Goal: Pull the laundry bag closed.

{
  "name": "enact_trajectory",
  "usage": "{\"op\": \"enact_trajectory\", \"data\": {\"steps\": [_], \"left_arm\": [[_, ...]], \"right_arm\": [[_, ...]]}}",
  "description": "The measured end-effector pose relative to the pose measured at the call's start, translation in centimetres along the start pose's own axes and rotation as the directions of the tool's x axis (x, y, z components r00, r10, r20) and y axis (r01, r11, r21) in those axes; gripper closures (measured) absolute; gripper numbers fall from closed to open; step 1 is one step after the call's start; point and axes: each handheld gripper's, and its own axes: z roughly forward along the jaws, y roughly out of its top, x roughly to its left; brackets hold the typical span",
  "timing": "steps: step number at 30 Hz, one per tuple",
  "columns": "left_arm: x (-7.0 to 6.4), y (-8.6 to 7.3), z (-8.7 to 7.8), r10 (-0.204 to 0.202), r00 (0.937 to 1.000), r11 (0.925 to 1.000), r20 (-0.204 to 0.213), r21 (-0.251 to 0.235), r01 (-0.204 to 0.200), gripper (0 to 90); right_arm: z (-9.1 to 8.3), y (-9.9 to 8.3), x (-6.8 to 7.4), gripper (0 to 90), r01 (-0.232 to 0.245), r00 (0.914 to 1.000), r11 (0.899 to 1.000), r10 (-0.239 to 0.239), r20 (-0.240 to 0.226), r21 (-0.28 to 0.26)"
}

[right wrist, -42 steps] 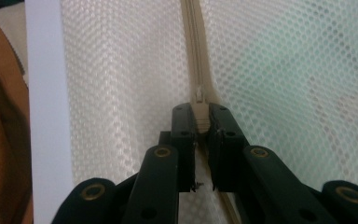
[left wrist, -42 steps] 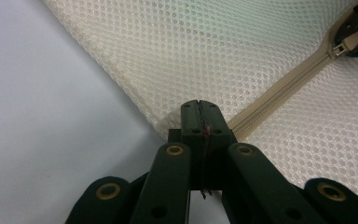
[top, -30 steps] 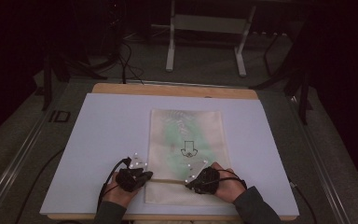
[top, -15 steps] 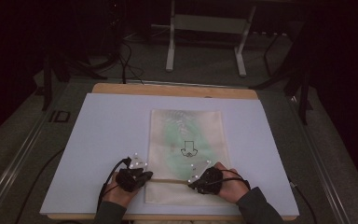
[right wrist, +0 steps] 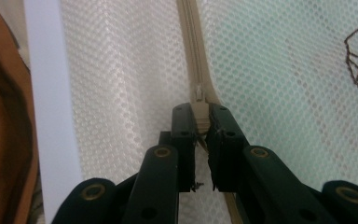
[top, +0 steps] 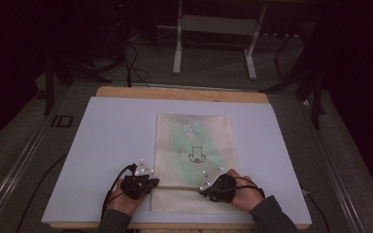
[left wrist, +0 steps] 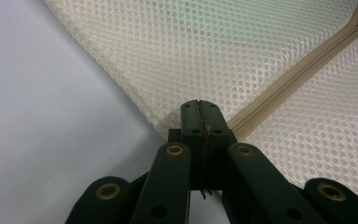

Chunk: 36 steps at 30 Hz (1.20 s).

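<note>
Flat on the white sheet that covers the desk [top: 102, 145] lies a cream mesh bag [top: 194, 145], lengthwise from near to far, with something pale green showing through its weave and a small dark line drawing stitched or printed near its middle. A beige zipper [top: 179, 188] runs left to right across the near end of the bag.

At the zipper's right end, the right hand-held gripper [right wrist: 201, 122] has its jaws pinched on the zipper pull [right wrist: 199, 109], which the right gripper view shows wedged between the tips. That grip looks meant for dragging the slider along the track.

At the bag's near-left edge, the left hand-held gripper [left wrist: 199, 116] is pressed together on the mesh hem where the zipper tape ends. Most likely it anchors the bag so the fabric stays taut and does not slide with the pull.

No brand or readable writing shows on the bag; on the floor left of the desk, a dark marking seems to read "ID".
</note>
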Motion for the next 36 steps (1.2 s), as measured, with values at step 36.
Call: {"op": "enact_trajectory", "data": {"steps": [36], "left_arm": [[0.0, 0.0, 0.0, 0.001, 1.0, 1.0, 0.001, 0.001, -0.001, 89.5]], "right_arm": [[-1.9, -3.7, -0.5, 82.4, -0.089, 0.9956, 0.996, 0.089, 0.029, -0.002]]}}
